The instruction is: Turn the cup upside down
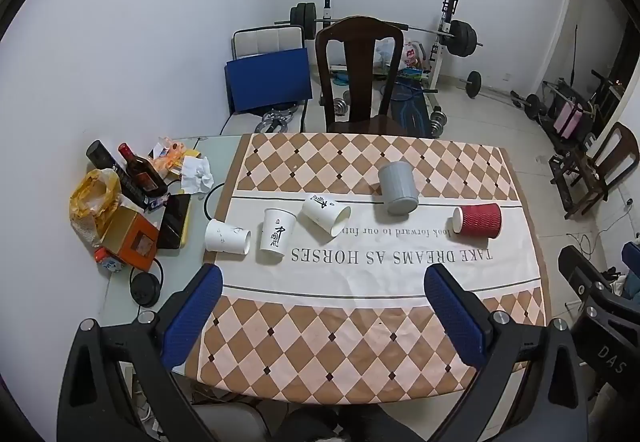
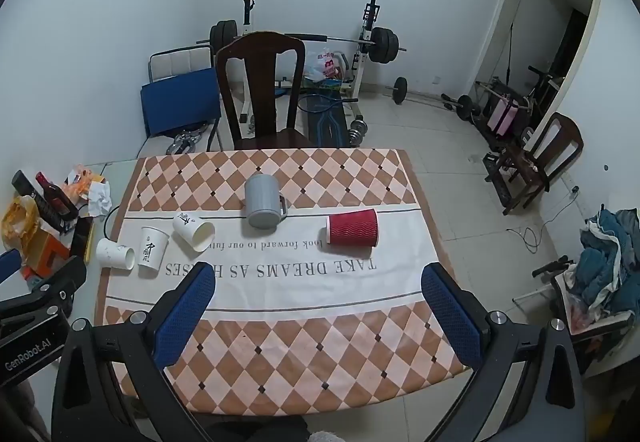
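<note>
Several cups sit in a row on the checkered cloth point(image 1: 360, 322). A white paper cup point(image 1: 227, 237) lies on its side at the left. A second white cup point(image 1: 277, 236) stands upside down beside it. A third white cup point(image 1: 326, 213) lies on its side. A grey mug point(image 1: 397, 189) lies tilted, and a red ribbed cup point(image 1: 478, 222) lies on its side at the right. The same cups show in the right wrist view, with the grey mug point(image 2: 262, 201) and red cup point(image 2: 353, 228) nearest. My left gripper point(image 1: 324, 282) and right gripper point(image 2: 318, 280) are open, empty, above the table's near half.
Clutter sits on the bare table at the left: a dark bottle point(image 1: 140, 171), an orange box point(image 1: 134, 240), a yellow bag point(image 1: 94, 197) and crumpled tissue point(image 1: 196, 173). A dark wooden chair point(image 1: 358, 73) stands behind the table. Weights and a barbell rack point(image 1: 444, 37) stand by the wall.
</note>
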`<control>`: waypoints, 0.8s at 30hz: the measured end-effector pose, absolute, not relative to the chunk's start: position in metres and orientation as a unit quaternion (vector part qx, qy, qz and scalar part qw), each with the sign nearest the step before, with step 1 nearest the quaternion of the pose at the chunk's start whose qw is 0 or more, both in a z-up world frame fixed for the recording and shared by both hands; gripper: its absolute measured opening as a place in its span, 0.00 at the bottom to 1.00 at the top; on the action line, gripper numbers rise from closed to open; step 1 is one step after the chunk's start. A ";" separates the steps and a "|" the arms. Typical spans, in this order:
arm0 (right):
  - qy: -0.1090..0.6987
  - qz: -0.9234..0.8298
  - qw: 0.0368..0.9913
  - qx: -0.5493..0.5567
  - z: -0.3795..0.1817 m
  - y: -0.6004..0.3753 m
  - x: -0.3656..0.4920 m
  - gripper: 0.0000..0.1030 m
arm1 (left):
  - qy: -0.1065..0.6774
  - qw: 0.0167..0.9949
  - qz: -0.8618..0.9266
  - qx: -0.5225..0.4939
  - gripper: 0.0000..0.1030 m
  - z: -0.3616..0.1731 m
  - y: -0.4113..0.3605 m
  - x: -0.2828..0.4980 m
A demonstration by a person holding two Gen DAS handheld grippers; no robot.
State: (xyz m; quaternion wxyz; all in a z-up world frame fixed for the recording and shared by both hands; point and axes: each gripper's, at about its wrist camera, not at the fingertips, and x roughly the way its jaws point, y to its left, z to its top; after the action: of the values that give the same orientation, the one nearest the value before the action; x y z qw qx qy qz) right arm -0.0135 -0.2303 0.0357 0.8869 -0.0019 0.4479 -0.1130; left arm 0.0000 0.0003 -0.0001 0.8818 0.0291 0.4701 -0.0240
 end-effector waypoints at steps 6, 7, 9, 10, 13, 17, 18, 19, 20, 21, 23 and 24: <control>0.448 -0.117 0.886 -0.012 0.035 -0.231 -0.013 1.00 | 0.470 0.882 -0.026 0.028 1.00 0.001 -0.001 -0.001; 0.450 -0.117 0.885 -0.013 0.034 -0.231 -0.012 1.00 | 0.470 0.882 -0.026 0.027 1.00 0.002 -0.002 -0.001; 0.449 -0.119 0.886 -0.014 0.034 -0.232 -0.012 1.00 | 0.472 0.881 -0.027 0.024 1.00 0.000 0.000 0.000; 0.449 -0.118 0.885 -0.015 0.033 -0.232 -0.012 1.00 | 0.471 0.882 -0.027 0.025 1.00 0.000 0.000 0.000; 0.450 -0.118 0.885 -0.015 0.033 -0.233 -0.012 1.00 | 0.470 0.882 -0.027 0.027 1.00 -0.001 -0.001 -0.001; 0.451 -0.118 0.884 -0.014 0.033 -0.234 -0.012 1.00 | 0.472 0.881 -0.026 0.023 1.00 0.000 0.000 0.000; 0.451 -0.118 0.884 -0.014 0.033 -0.234 -0.012 1.00 | 0.472 0.881 -0.026 0.023 1.00 0.000 0.000 0.000; 0.452 -0.118 0.884 -0.015 0.033 -0.235 -0.012 1.00 | 0.472 0.881 -0.026 0.023 1.00 0.000 0.000 0.000; 0.452 -0.118 0.884 -0.014 0.033 -0.235 -0.012 1.00 | 0.471 0.881 -0.027 0.023 1.00 0.000 0.000 0.000; 0.452 -0.118 0.884 -0.014 0.033 -0.235 -0.012 1.00 | 0.472 0.881 -0.028 0.023 1.00 0.000 0.000 0.000; 0.452 -0.118 0.884 -0.015 0.033 -0.235 -0.012 1.00 | 0.471 0.881 -0.030 0.023 1.00 -0.005 -0.006 0.000; 0.452 -0.118 0.884 -0.015 0.033 -0.235 -0.012 1.00 | 0.471 0.881 -0.031 0.023 1.00 -0.003 -0.007 0.004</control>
State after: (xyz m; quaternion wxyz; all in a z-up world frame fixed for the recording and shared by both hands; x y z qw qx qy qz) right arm -0.0116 -0.2350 0.0334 0.8841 -0.0146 0.4519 -0.1181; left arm 0.0036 -0.0071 -0.0028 0.8811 0.0230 0.4714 -0.0306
